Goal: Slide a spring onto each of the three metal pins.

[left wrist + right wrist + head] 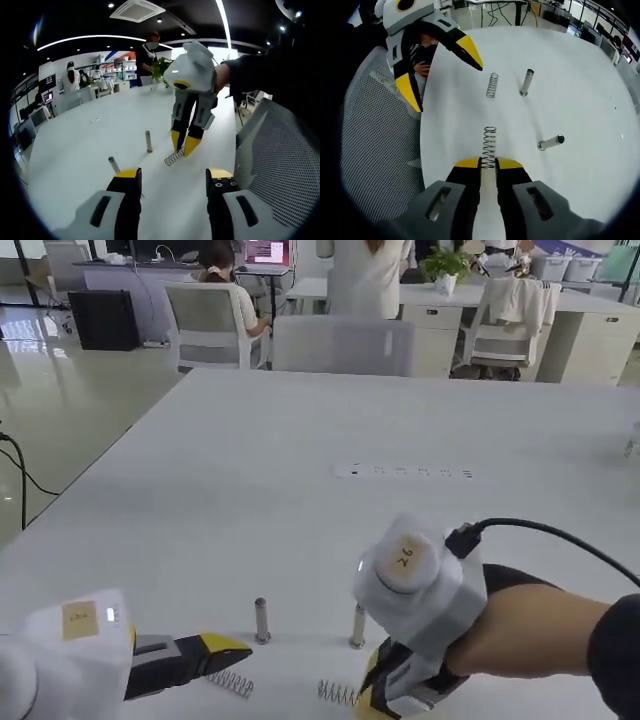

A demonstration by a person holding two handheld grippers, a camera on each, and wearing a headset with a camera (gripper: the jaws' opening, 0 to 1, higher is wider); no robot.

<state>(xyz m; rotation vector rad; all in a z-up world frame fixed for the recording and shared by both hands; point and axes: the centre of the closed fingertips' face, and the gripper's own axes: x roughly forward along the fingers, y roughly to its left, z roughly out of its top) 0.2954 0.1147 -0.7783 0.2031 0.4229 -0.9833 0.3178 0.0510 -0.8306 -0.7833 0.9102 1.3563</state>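
Observation:
Two metal pins (262,620) (358,625) stand upright on the white table (300,490). My right gripper (368,698) is shut on the end of a spring (338,693), which sticks out level from its tips just over the table. In the right gripper view, that spring (490,142) points between the two pins (526,81) (550,142). A second spring (232,683) lies loose on the table next to my left gripper (225,655), which is open and holds nothing. The left gripper view shows its jaws wide apart, facing the right gripper (186,147) and both pins (148,141) (114,164).
A grey mesh chair (375,150) sits close behind the table's near edge. A socket strip (400,472) is set into the table's middle. Chairs (343,345) and people at desks are beyond the far edge.

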